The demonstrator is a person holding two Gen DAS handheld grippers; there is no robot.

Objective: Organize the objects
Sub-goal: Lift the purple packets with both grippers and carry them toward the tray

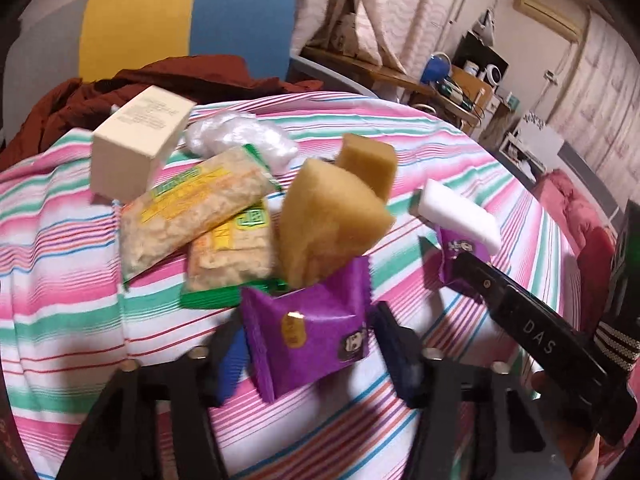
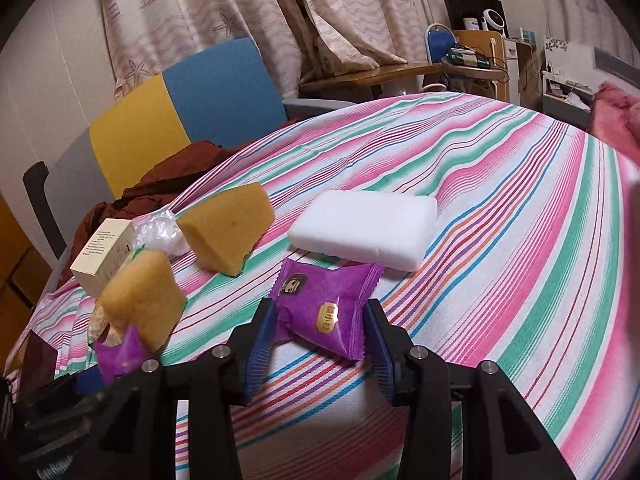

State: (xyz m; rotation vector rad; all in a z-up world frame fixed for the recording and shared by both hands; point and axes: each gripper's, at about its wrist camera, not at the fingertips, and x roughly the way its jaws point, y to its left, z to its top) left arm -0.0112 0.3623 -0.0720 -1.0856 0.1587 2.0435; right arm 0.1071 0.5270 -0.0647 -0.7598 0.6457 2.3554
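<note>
My left gripper (image 1: pixel 308 340) is shut on a purple snack packet (image 1: pixel 316 328) and holds it above the striped tablecloth (image 1: pixel 72 248). My right gripper (image 2: pixel 320 320) is shut on a second purple snack packet (image 2: pixel 326 308), low over the cloth; that packet also shows in the left wrist view (image 1: pixel 460 252). Two yellow sponges (image 1: pixel 332 220) (image 1: pixel 370 164) stand behind the left packet. A white sponge (image 2: pixel 364 228) lies just beyond the right packet. Two green-edged cracker packs (image 1: pixel 192 208) (image 1: pixel 232 256) lie overlapped at the left.
A cream box (image 1: pixel 140 140) and crumpled clear plastic (image 1: pixel 240 136) lie at the far left of the table. A yellow and blue chair (image 2: pixel 180 108) with a rust-red garment (image 1: pixel 168 84) stands behind. A desk with clutter (image 2: pixel 460 64) is at the back right.
</note>
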